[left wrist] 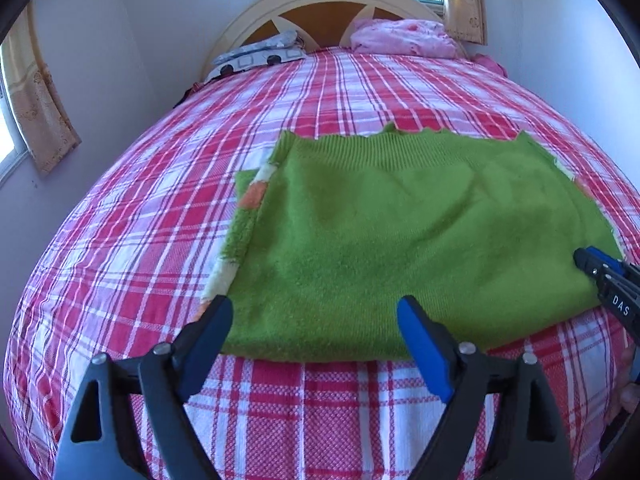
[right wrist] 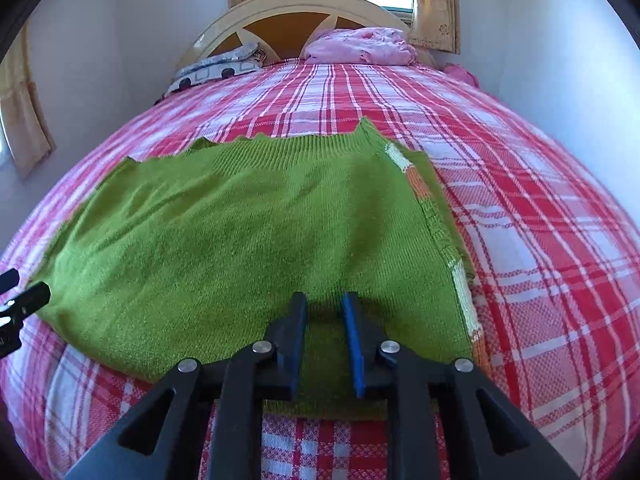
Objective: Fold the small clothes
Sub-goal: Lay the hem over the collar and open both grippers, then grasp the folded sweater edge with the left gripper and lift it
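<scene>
Nearest item: left gripper, jaws spread wide, holding nothing, poised at the sweater's near hem towards its left corner.

Item: right gripper, jaws narrowed to a slim gap over the same near hem, close to the sweater's right side; I cannot tell whether knit is caught between them.

Item: green sweater, spread flat on the bed, near hem by the bed's edge, ribbed band on the far side, sleeves with white and orange stripes tucked under along both sides.

Beyond the sweater: bare plaid cover, then a patterned pillow and a pink bundle against the headboard.

Handling note: as I judge it, the next fold carries the near hem to the ribbed band. I would pinch both corners at equal depth, lift together, and lay the edge level so the tucked sleeves stay put.
</scene>
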The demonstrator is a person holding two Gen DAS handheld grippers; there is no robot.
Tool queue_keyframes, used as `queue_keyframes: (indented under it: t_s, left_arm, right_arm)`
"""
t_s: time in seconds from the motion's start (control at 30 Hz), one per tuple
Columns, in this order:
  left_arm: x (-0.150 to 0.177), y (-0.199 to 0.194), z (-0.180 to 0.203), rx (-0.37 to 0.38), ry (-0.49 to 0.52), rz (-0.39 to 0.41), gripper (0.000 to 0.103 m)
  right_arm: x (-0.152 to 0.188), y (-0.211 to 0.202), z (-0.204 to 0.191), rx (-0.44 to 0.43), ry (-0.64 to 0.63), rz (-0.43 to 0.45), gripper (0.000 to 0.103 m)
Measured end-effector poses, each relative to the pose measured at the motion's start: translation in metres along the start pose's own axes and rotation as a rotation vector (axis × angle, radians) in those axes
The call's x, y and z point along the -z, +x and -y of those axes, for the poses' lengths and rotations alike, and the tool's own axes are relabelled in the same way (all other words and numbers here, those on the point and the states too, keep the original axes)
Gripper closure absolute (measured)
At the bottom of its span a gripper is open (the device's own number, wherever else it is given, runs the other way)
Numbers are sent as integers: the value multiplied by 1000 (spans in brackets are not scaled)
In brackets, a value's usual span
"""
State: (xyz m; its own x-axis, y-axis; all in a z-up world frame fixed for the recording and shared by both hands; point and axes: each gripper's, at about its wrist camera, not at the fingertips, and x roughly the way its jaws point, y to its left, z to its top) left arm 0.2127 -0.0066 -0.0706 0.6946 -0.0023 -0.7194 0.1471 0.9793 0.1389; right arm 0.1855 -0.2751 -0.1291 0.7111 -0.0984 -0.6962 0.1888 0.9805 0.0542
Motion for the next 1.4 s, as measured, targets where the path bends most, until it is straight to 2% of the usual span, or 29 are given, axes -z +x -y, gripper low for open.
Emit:
queue_keyframes:
  t_s: [0.13, 0.27, 0.4, 0.5, 0.6, 0.67, 0.77, 0.8, 0.83, 0.87, 0.93, 1.0, 1.07, 1.13, 1.2, 1.27, 1.33, 1.4]
  left_arm:
    - [2, 1, -8, -4, -64, 7, 5]
    - [7, 6, -22, 27, -180, -3, 5]
    - [28, 13, -54, 180, -506, -9, 5]
    - [38, 33, -64, 258, -685, -49, 7]
    - [24, 43, -54, 200, -637, -27, 8]
    - [16, 50, -49, 222, -637, -29, 9]
    - [10, 62, -54, 287, -703, -23, 26]
    - [10, 65, -58, 303, -713, -15, 43]
    - [10, 68, -60, 331, -714, -13, 74]
    - [10, 72, -63, 351, -711, -17, 83]
    - [15, 76, -67, 393, -709, -10, 85]
    - [18, 72, -68, 405, -696, 7, 85]
    - [23, 71, -71, 418, -720, 19, 85]
    - [26, 71, -72, 415, -741, 19, 81]
    - [29, 71, -73, 423, -756, 24, 79]
    - [31, 71, -75, 439, -769, 31, 79]
    - [35, 73, -78, 470, -795, 42, 79]
    - [36, 74, -80, 485, -807, 48, 79]
  right_arm:
    - [1, 0, -2, 0, -6, 1, 78]
    - [1, 0, -4, 5, -11, 2, 78]
    - [1, 0, -6, 2, -9, 3, 78]
    - [1, 0, -5, 3, -9, 2, 77]
    - [1, 0, -4, 3, -9, 3, 77]
    - [1, 0, -5, 1, -7, 3, 77]
    - [1, 0, -6, 0, -6, 3, 77]
    - [2, 0, -5, 0, -6, 3, 77]
    - [1, 0, -7, 1, -7, 3, 77]
    - [2, 0, -6, 1, -6, 3, 77]
    - [1, 0, -5, -5, 0, 2, 77]
    - [-1, 0, -6, -9, 2, -9, 77]
    - [-14, -11, -12, -24, 4, 32, 77]
    - [-34, -26, -30, -64, -32, 97, 68]
    - [-60, -32, -58, -148, -71, 141, 21]
    - [-81, -23, -85, -250, -91, 130, 19]
    - [-106, 10, -119, -360, -112, 16, 19]
    - [-119, 46, -149, -401, -145, -88, 19]
